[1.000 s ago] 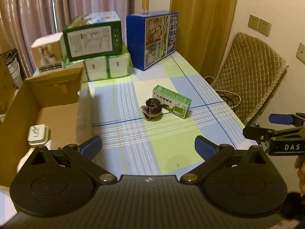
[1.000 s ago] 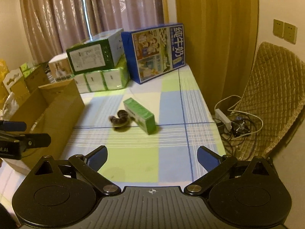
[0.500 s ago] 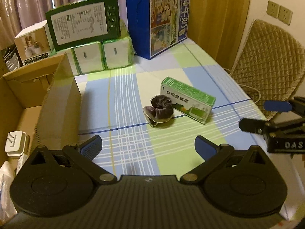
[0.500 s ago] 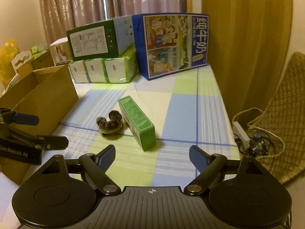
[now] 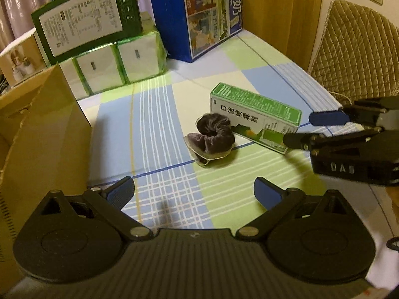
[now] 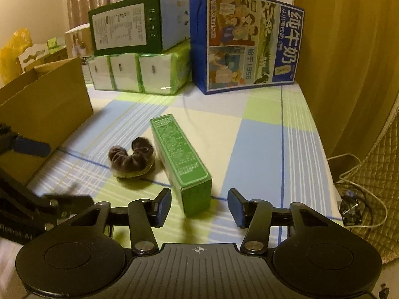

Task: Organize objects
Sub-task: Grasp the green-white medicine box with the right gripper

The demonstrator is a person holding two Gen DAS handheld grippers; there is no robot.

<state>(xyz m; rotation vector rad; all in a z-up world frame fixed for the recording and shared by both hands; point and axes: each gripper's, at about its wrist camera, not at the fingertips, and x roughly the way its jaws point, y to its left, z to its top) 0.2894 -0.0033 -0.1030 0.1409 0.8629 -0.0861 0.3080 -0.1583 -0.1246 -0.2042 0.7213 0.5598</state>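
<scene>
The step in hand is the approach to the green box (image 6: 182,159), which lies mid-frame on the checked surface (image 6: 259,144) beside a dark scrunchie (image 6: 132,157). The right gripper (image 6: 199,205) frames its near end, jaws wide and empty. The left gripper (image 5: 194,191) hovers nearer the scrunchie, jaws wide. Next, I judge: advance, close, carry to the cardboard box (image 5: 49,129) at left.

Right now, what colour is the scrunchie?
Dark brown scrunchie, clearest in the left wrist view.
</scene>
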